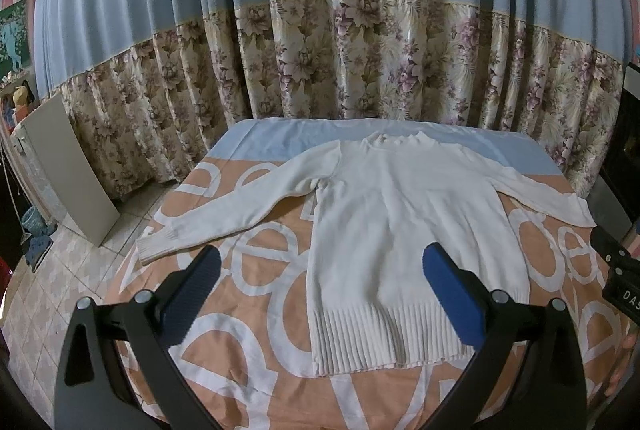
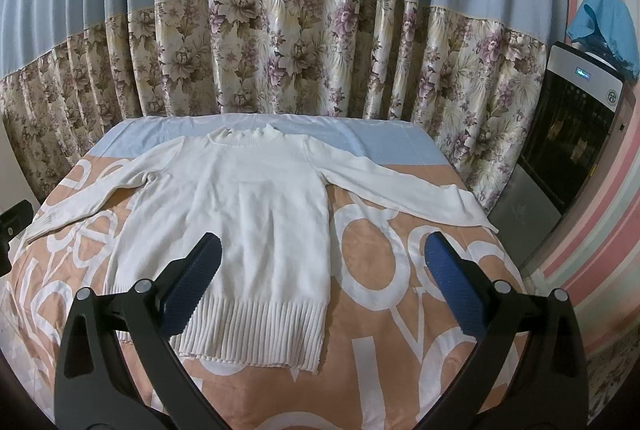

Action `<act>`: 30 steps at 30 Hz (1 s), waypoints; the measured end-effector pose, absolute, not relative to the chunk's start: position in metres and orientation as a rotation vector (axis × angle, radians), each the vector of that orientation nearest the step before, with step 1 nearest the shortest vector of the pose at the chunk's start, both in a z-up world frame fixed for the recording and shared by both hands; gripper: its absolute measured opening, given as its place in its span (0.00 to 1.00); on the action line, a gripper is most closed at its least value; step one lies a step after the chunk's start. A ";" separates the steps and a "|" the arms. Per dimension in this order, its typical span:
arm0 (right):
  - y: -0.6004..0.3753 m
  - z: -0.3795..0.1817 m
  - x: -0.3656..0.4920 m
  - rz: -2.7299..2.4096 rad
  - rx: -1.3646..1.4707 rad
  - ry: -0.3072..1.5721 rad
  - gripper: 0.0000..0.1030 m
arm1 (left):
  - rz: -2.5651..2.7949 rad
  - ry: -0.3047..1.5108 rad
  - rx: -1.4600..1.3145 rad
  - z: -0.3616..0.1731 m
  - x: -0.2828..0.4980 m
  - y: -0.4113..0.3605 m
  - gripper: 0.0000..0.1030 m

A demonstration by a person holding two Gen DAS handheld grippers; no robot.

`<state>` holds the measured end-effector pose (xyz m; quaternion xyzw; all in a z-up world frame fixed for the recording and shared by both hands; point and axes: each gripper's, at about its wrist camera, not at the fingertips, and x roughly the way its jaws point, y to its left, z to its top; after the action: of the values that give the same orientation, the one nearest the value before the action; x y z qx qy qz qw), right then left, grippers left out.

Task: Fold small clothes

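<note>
Left wrist view has my left gripper (image 1: 322,268) hanging over the near end of the bed (image 1: 224,314), fingers spread wide with nothing between them but air. One blue pad (image 1: 454,300) sits over the lower right of the sweater (image 1: 400,230), the other dark pad is out over the peach cover with the big white letters. Sweater is white, laid flat face up, collar (image 1: 394,141) pointing away toward the flowery curtain (image 1: 360,61), ribbed hem (image 1: 384,342) nearest me. Both sleeves are spread out to the sides, the left one (image 1: 224,209) angled down with its cuff near the bed edge, the right one reaching the far right edge. Right wrist view is pretty much the same deal: right gripper (image 2: 322,258) also wide open and empty, hovering above the hem (image 2: 256,330) on the sweater's right side. Its left pad (image 2: 196,278) overlaps the knit in the shot, can't tell if it actually touches. Off to the right there's a dark appliance (image 2: 568,133) against a striped wall, with a blue cloth (image 2: 608,25) on top.
</note>
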<state>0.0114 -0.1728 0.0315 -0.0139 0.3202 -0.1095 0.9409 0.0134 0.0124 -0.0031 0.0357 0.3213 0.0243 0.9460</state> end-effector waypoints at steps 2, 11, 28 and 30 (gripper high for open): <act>-0.173 0.031 0.012 -0.222 -0.027 0.655 0.97 | 0.052 0.655 0.071 -0.004 0.012 0.013 0.98; -0.175 0.027 0.013 -0.224 -0.027 0.654 0.97 | 0.053 0.650 0.072 -0.004 0.012 0.011 0.98; -0.174 0.031 0.014 -0.225 -0.028 0.652 0.97 | 0.051 0.649 0.073 -0.002 0.013 0.005 0.98; -0.174 0.031 0.014 -0.224 -0.027 0.653 0.97 | 0.051 0.650 0.074 -0.001 0.013 0.003 0.98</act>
<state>0.0136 -0.1737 0.0306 -0.0132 0.3200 -0.1096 0.9410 0.0131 0.0031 -0.0015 0.0365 0.3192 0.0249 0.9466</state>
